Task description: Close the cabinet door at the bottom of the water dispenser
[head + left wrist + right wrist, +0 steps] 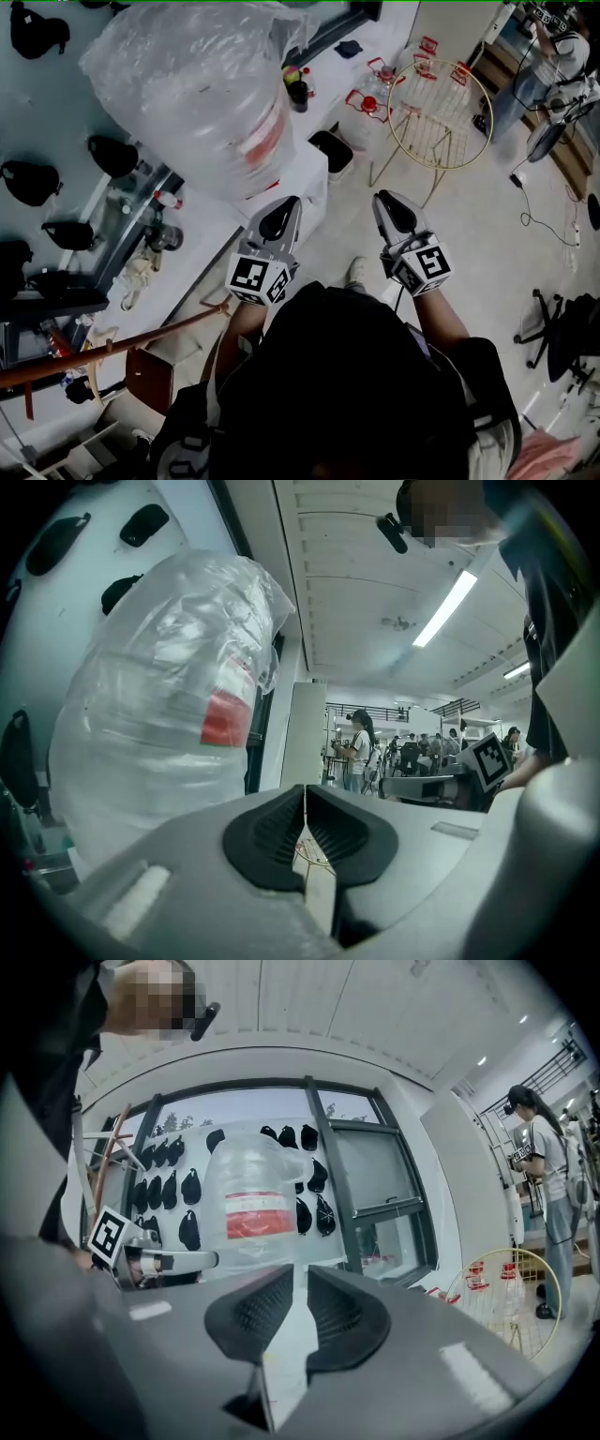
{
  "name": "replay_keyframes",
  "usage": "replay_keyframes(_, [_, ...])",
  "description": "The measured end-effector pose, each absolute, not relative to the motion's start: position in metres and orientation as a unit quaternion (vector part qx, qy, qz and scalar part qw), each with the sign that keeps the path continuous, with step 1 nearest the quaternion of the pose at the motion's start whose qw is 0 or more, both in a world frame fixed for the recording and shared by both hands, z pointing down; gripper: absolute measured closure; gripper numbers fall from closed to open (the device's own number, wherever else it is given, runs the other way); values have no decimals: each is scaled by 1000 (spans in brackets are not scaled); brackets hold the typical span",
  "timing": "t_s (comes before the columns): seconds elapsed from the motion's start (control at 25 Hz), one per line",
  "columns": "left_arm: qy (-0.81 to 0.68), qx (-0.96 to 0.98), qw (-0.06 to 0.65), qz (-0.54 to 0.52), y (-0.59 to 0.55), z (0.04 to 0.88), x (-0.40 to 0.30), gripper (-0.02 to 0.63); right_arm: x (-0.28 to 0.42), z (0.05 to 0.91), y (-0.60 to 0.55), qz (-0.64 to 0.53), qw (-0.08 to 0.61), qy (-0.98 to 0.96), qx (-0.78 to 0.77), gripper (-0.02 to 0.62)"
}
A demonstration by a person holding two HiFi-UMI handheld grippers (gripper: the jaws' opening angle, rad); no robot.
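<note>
A: Where does the cabinet door lie from the tongs?

B: Low down. The water dispenser (pixel 307 173) stands just beyond the left tongs (pixel 286 208) and a little to their left, with its plastic-wrapped bottle (pixel 202 103) on top. The door is at the dispenser's foot, so it must lie well beneath both tongs. The head view looks so steeply down the white front that I cannot make out the door, or tell whether it is ajar or shut

A: And the tongs themselves?

B: They are side by side, both pointing level at about bottle height. The left tongs are closed tight, pads meeting, with nothing in them. The right tongs (pixel 386 204) are all but closed, with a thin slit between the pads, and also empty

A: Which is nearer?

B: The left. Its tip sits right by the dispenser's front, while the right one is off to the right over the floor (pixel 469 244)

A: How far along, then?

B: I can't settle that. Raised tongs would suit someone yet to stoop to an open door, or someone standing up from one already pushed shut
</note>
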State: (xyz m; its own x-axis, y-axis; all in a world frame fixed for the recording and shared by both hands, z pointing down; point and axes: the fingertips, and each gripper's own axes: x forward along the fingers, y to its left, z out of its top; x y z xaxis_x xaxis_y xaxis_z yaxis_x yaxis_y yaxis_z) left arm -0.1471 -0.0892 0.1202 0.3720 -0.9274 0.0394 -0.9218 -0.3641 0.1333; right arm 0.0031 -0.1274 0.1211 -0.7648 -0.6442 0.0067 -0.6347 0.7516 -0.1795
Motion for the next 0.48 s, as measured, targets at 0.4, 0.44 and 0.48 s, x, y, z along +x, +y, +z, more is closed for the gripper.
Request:
replay_keyframes(0.4, [-571,817,67,-38,-96,119,-158,600,14,119,-130,-75,24,934,-349,580])
replay_keyframes(0.44, [-571,818,67,-38,-97,119,-158,600,14,118,-131,-74,23,934,-349,581])
replay_keyframes(0.48, [-570,818,67,-38,-98,118,-157,600,15,118,-132,-74,23,934,-349,583])
